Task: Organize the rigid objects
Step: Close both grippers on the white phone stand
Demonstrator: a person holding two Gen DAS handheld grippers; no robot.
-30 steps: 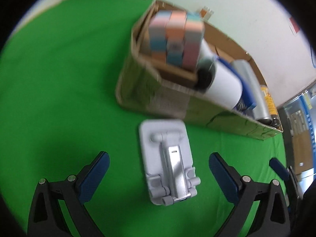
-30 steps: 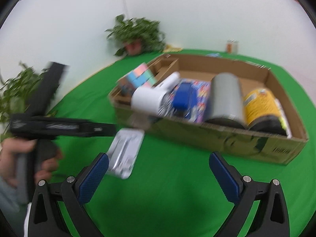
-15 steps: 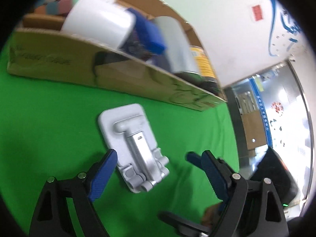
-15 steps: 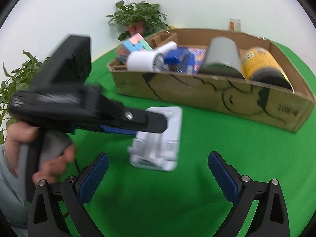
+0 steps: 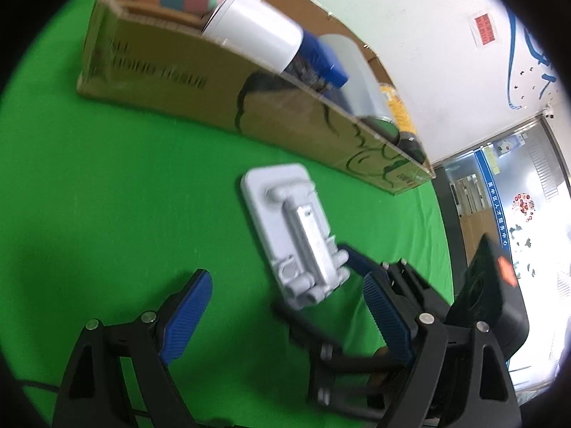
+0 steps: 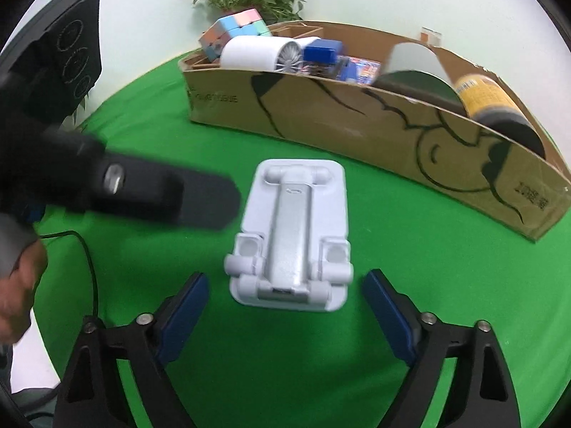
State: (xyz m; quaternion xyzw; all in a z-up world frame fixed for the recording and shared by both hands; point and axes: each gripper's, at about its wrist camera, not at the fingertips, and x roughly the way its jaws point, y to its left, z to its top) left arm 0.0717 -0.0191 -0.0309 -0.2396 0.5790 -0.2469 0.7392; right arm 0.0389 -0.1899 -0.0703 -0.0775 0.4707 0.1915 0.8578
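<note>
Stand (image 6: 291, 235): flat on green cloth (image 6: 142, 267) before box (image 6: 357, 128), now between right gripper (image 6: 285, 315) jaws, lowered and closing without contact; left gripper (image 5: 285, 317) wide, empty, beside it—pickup imminent.

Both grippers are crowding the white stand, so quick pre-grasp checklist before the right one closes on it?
1. White phone stand flat on the green cloth, outside the cardboard box: ok.
2. Stand centred ahead of the right gripper: ok.
3. Right jaws closing, pads not yet on the stand: ok.
4. Left gripper clear of the grasp path: not ok, its finger sits just beside the stand.
5. Left gripper empty: ok.
6. Free slot in the box for the stand: cannot tell.
</note>
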